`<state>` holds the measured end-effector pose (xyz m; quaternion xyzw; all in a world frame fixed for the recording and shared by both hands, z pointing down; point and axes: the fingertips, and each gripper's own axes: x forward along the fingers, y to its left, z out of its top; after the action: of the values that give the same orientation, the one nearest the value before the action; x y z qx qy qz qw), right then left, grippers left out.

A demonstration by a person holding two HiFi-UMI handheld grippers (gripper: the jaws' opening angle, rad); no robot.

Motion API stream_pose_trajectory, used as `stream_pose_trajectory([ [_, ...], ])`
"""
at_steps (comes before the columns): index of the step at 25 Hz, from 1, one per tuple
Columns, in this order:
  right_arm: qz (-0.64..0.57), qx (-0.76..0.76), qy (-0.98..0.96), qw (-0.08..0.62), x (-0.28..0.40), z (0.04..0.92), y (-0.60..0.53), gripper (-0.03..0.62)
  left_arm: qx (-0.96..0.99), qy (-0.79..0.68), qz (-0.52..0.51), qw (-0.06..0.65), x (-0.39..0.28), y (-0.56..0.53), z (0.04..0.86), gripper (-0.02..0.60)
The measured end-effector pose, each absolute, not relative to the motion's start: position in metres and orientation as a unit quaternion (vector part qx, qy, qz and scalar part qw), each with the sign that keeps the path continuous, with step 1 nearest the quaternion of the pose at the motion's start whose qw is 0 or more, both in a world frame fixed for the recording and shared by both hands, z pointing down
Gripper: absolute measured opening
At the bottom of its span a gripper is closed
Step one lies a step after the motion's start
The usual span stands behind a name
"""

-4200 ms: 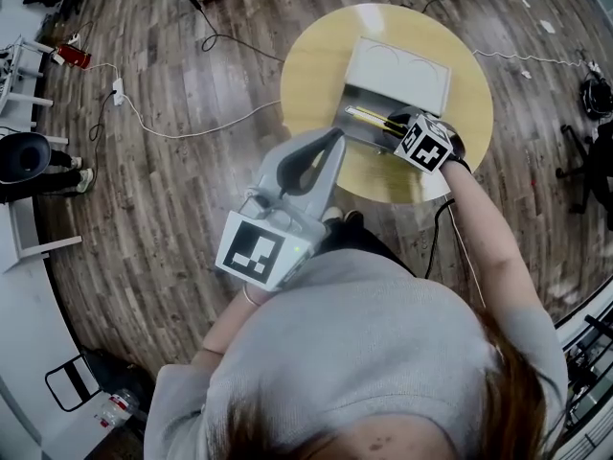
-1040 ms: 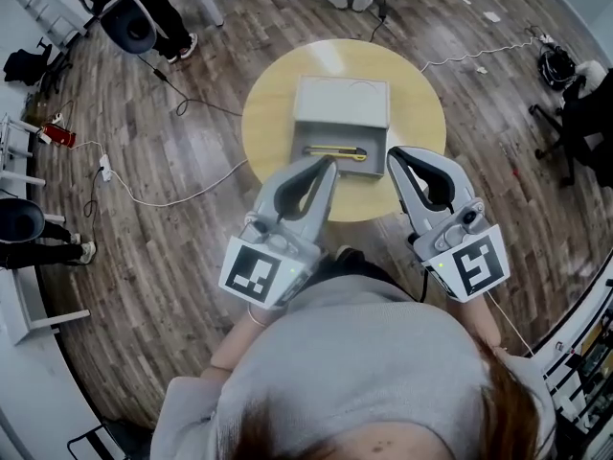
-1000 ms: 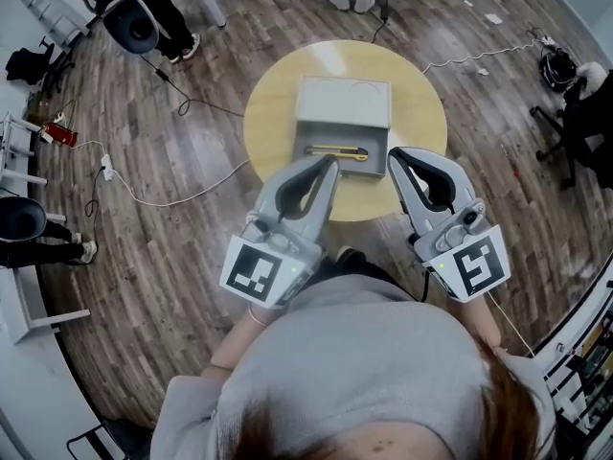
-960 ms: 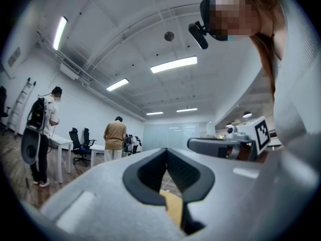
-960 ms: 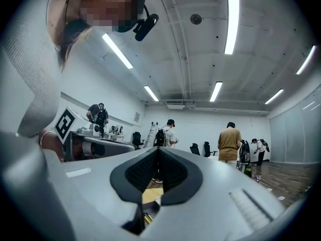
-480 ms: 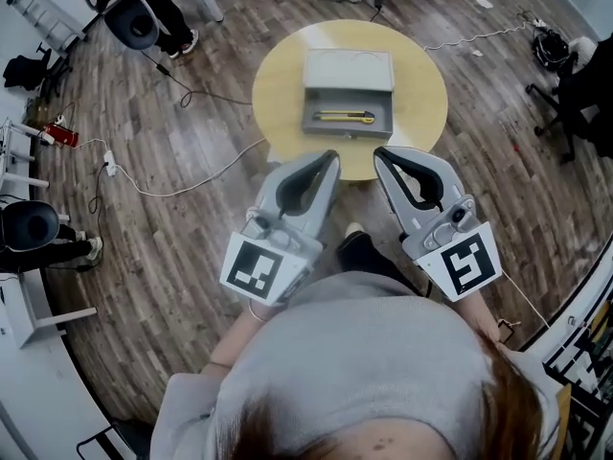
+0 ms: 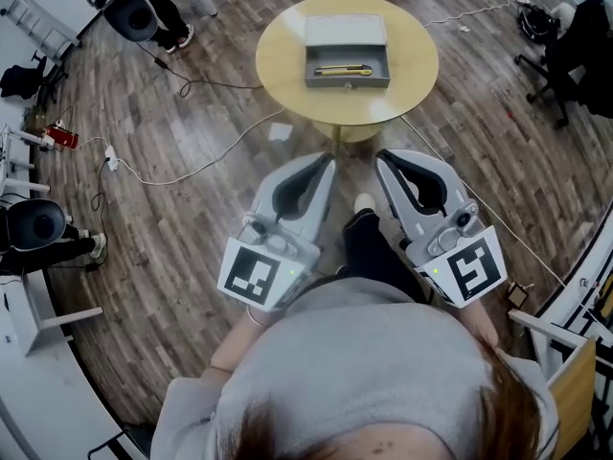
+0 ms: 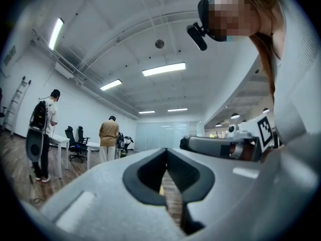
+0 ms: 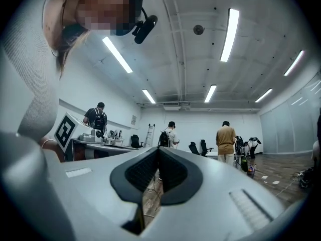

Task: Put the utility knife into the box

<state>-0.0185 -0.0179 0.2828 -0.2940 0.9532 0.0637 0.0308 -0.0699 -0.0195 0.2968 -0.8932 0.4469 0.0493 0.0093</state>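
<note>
Holding both claws close in front of my body, I have them side by side over the wooden floor (image 7: 182, 103), well apart from the round worktop (image 7: 280, 57).

My left claw (image 7: 325, 163) is pressed together. In the left gripper view its tips meet at the front (image 8: 166, 152), and only a sliver of floor shows through the hollow behind them. Nothing is pinched in it. My right claw (image 7: 384, 157) is pressed together too. The right gripper view shows its ribbed pads closed on each other (image 9: 158, 150), with nothing between them.

Each claw carries its marker cube near my chest, the left cube (image 7: 256, 274) and the right cube (image 7: 466, 269). My dark trouser leg (image 7: 370, 249) shows between the two claws.

The utility knife (image 7: 343, 70), yellow with a dark end, lies lengthwise inside the grey box (image 7: 345, 33). That box sits open near the middle of the worktop, its lid laid back on the far side. Neither claw is near the knife or the box.

A white cable (image 7: 206, 166) snakes across the floor from the worktop's foot towards the left.

Straight ahead of my claws, in the gripper views, other people stand in the room. One is a person in a tan top (image 9: 225, 138) with their back to me, and another wears a backpack (image 8: 42, 130) at the left.
</note>
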Motion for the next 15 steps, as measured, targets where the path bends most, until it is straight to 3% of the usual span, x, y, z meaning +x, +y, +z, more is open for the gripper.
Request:
stream_pose_trajectory([
  [15,0.065,-0.322,0.944,0.035,0.015,0.262,0.038,0.003,-0.899,0.433,0.060,0.018,-0.038,0.035,0.274,-0.003],
])
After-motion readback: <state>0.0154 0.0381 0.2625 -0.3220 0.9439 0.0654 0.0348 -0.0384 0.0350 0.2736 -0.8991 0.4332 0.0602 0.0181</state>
